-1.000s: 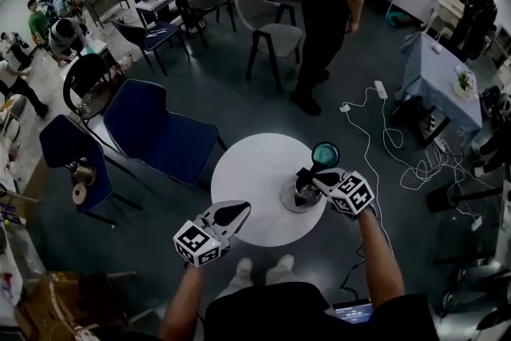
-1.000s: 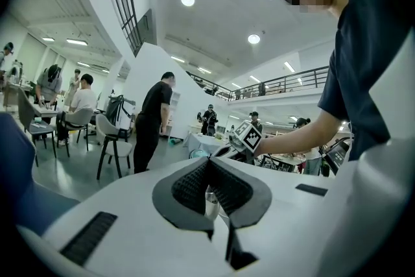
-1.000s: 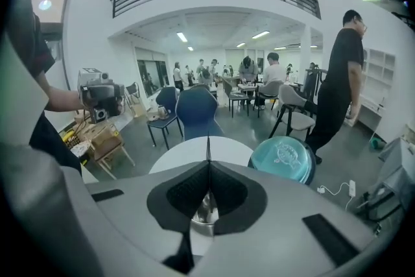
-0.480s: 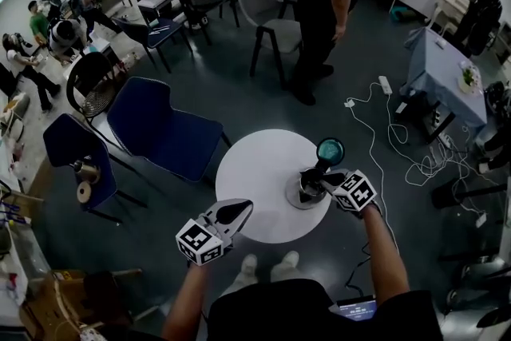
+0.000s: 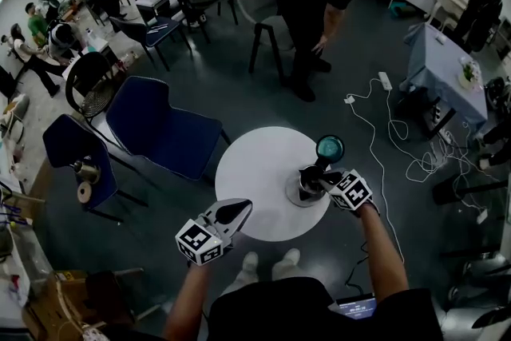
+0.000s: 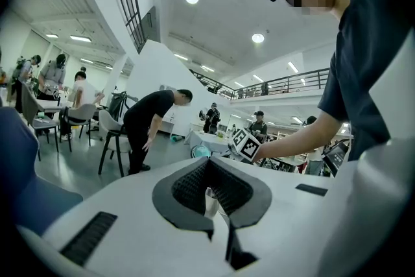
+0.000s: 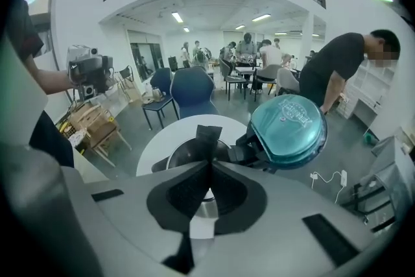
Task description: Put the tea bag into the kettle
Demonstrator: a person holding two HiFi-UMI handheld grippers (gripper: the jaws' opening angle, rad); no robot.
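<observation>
Two forearms (image 5: 382,251) outstretched: right claw (image 5: 318,180) pinches tea bag (image 7: 209,137) over open kettle (image 5: 295,194); left claw (image 5: 242,208) hovers, pressed together.

Kettle (image 7: 176,156) body metal; lid (image 7: 288,132) glossy teal plastic; table (image 7: 161,134) smooth matt white; tea bag (image 7: 207,137) matt.

Both arms reach forward; left gripper (image 5: 242,208) held nearer, jaws together; right gripper (image 5: 310,176) further out, pinched shut.
</observation>
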